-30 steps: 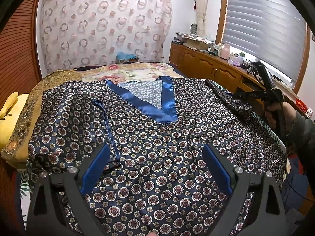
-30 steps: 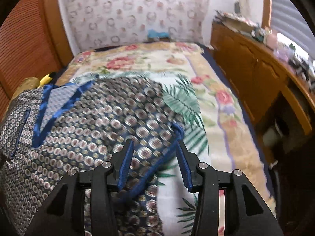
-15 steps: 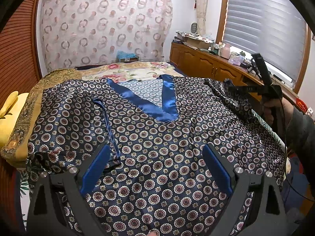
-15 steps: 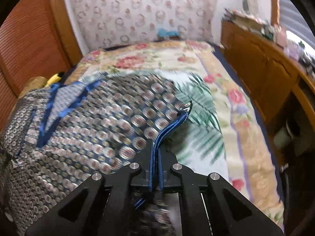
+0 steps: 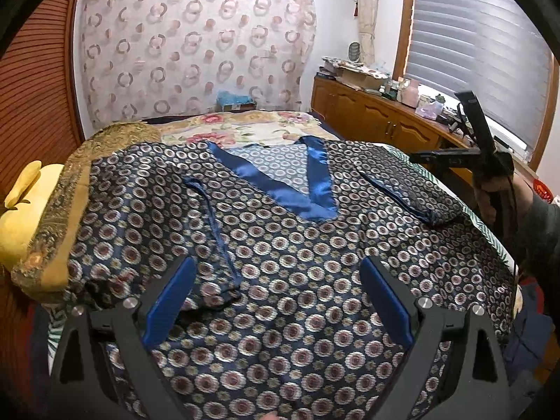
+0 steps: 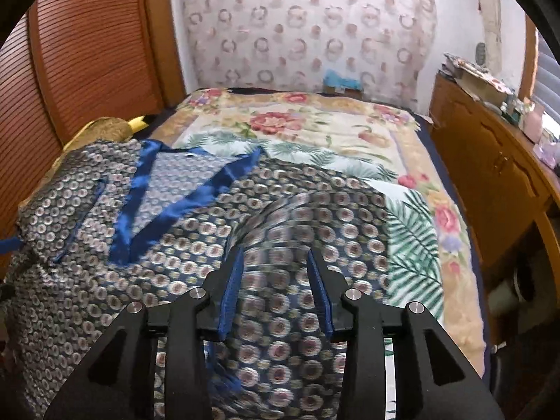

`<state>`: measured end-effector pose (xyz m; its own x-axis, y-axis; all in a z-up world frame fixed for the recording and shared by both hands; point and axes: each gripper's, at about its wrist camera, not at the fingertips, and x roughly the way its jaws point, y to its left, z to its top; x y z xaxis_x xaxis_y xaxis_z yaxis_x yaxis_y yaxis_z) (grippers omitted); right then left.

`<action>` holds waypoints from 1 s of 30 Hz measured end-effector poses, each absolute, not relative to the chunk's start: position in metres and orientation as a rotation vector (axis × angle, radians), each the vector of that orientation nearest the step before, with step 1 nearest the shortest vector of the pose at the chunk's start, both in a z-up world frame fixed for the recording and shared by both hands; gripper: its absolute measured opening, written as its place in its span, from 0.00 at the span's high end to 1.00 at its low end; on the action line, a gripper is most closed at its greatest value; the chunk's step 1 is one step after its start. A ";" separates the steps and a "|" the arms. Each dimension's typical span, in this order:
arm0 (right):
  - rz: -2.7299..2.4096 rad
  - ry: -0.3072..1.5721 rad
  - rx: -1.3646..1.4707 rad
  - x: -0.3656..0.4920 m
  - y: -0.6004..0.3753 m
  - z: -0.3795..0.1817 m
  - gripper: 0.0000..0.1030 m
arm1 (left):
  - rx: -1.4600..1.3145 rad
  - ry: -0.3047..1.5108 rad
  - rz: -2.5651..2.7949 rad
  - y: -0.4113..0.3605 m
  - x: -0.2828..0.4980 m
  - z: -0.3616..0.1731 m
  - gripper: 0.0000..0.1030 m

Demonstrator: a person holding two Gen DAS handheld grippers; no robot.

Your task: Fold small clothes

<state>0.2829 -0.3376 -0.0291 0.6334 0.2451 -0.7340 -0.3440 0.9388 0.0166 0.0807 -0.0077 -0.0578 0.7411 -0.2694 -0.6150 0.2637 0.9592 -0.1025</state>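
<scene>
The right gripper (image 6: 274, 281) hangs open, empty, above the shirt's (image 5: 280, 245) folded right sleeve (image 5: 413, 196); the left gripper (image 5: 276, 297) (wide open, empty) hovers nearer the left sleeve (image 5: 210, 224).

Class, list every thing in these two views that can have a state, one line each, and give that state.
Navy satin circle-patterned top: spread flat on the bed, blue V-neck up.
Right sleeve of the top: folded inward onto the body.
Left sleeve: folded inward too.
Left gripper: open, over the hem.
Right gripper: open, holding nothing.
Grey window blind: lowered.
</scene>
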 end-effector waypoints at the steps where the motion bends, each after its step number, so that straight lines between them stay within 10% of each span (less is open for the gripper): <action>1: 0.321 0.824 -0.124 0.284 -0.343 -0.031 0.63 | -0.006 0.673 -0.285 -0.004 0.083 -0.056 0.07; 30: 0.310 0.898 -0.123 0.361 -0.388 -0.086 0.62 | -0.111 0.745 -0.081 0.131 0.200 -0.050 0.17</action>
